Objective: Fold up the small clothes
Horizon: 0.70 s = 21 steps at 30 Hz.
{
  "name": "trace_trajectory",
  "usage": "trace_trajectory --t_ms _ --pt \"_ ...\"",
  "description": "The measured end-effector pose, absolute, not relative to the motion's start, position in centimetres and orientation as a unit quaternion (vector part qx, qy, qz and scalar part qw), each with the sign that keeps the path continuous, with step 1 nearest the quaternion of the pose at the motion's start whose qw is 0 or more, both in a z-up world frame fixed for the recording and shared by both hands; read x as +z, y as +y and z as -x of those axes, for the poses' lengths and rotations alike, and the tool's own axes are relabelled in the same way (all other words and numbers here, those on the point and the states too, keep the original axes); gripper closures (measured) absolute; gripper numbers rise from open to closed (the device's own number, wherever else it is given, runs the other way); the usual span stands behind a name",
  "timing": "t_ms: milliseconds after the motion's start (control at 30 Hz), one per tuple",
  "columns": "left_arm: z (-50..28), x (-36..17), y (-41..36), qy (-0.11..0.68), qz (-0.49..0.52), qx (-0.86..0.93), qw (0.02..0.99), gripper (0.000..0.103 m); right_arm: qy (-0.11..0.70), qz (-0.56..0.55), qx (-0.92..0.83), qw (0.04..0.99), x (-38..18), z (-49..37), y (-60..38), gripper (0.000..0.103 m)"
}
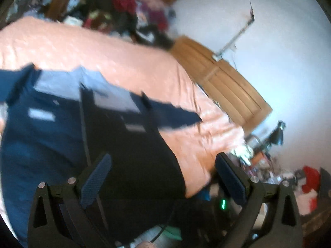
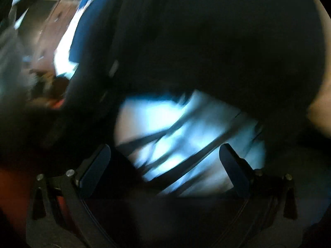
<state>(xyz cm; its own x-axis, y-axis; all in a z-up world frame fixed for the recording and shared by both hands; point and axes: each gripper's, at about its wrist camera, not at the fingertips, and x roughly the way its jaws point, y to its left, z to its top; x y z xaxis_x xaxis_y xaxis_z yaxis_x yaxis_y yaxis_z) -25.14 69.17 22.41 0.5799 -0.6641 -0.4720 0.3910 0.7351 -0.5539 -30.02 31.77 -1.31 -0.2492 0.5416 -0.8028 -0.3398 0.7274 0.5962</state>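
Where the left wrist view looks along its fingers, the left tongs (image 1: pixel 163 177) stand released, jaws wide apart and grasping nothing. Beyond them a dark blue garment (image 1: pixel 47 128) with a paler collar lies spread on a bed under a peach bedspread (image 1: pixel 115 55); a black piece of clothing (image 1: pixel 136 157) overlaps the garment's right part and reaches down between the fingers. A wooden footboard (image 1: pixel 225 86) edges the bed against a pale wall (image 1: pixel 279 41), and a blurred pile of clothes (image 1: pixel 124 12) lies beyond the bed.

In the right wrist view, heavily blurred, the right tongs (image 2: pixel 165 169) are likewise released and empty. Dark fabric (image 2: pixel 206 41), black with a blue edge at upper left, fills most of the frame just ahead.
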Motion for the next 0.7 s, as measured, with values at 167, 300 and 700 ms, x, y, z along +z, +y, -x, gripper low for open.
trace_trajectory --t_ms 167,300,700 --pt "23.8 22.1 72.4 0.341 0.215 -0.269 0.875 0.002 0.686 -0.11 0.356 0.625 0.4 29.7 29.6 0.0" --pt "23.3 20.6 73.1 0.36 0.237 -0.267 0.862 0.002 0.587 -0.162 0.338 0.718 4.0 26.4 27.0 0.0" --pt "24.6 24.2 71.9 0.325 0.257 -0.331 0.848 0.002 0.759 -0.123 0.354 0.533 -5.1 20.9 27.7 0.0"
